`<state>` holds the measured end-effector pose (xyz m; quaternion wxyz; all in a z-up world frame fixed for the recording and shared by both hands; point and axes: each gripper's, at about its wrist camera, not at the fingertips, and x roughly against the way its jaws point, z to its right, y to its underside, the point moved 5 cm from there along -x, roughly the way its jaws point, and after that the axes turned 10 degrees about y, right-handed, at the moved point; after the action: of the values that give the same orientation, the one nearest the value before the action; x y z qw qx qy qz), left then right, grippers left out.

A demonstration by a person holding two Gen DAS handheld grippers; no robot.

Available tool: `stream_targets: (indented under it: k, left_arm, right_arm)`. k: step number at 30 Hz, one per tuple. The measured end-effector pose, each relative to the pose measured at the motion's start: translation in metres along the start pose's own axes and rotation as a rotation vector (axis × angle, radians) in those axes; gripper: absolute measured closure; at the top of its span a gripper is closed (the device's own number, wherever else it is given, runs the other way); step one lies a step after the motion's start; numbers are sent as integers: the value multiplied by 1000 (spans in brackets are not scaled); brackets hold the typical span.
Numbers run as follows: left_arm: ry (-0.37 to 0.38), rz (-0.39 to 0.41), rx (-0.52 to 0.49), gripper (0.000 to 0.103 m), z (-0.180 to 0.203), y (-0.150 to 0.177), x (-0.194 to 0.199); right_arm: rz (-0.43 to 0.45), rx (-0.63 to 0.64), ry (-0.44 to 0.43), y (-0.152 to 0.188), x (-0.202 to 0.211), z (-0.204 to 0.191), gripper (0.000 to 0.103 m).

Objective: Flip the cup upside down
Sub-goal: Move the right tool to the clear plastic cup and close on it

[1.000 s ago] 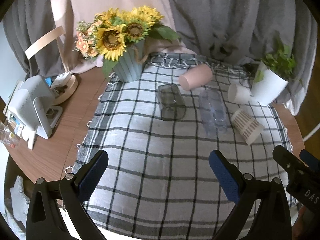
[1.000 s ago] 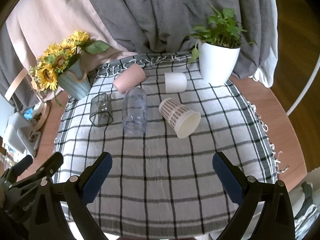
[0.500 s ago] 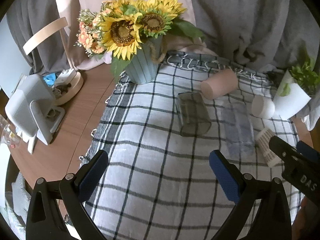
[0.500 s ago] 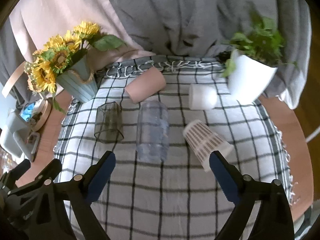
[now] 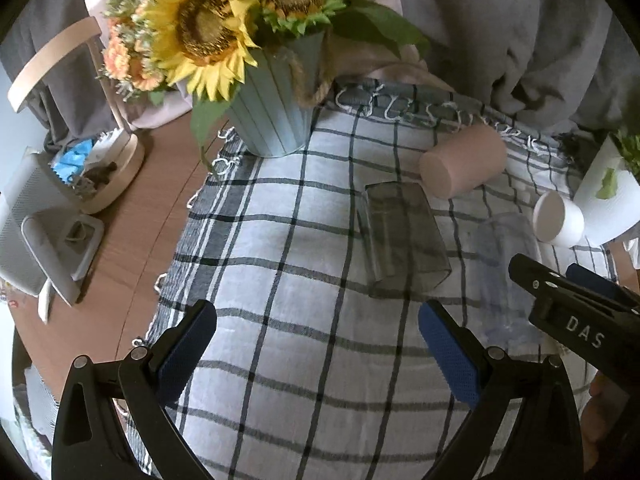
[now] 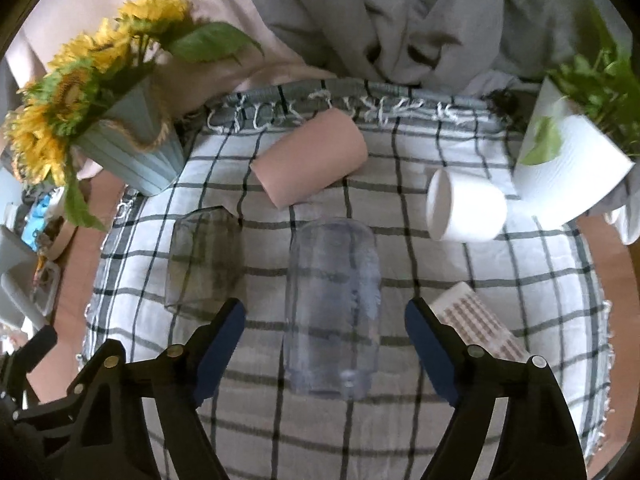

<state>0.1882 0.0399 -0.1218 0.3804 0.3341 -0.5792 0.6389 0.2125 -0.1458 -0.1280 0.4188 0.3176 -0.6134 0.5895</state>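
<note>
On the checked cloth, the clear cup (image 6: 332,312) lay sideways between the spread right tongs (image 6: 325,334), which were best closed gently mid-body; the left tongs (image 5: 316,344) were held apart, empty.

This looks like a home dining corner. A round wooden table (image 5: 132,248) carries a fringed checked tablecloth (image 5: 304,344). At the upper left of the frame stands a pale-blue vase of sunflowers (image 5: 276,112), at the right edge a white potted plant (image 6: 568,168), and grey drapes (image 6: 400,12) hang along the top.
</note>
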Motion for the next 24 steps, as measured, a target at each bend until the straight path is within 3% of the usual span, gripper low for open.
stream_targets:
  k: [11,24]
  left_arm:
    - [-10,-51,13,0,4,3,-28]
    - [-25,-73,13,0,4,7,-39]
  right_arm:
    - [-90,9,17,-7,-49,-3,29]
    - [-126,58,82,-7,-71,-9,30]
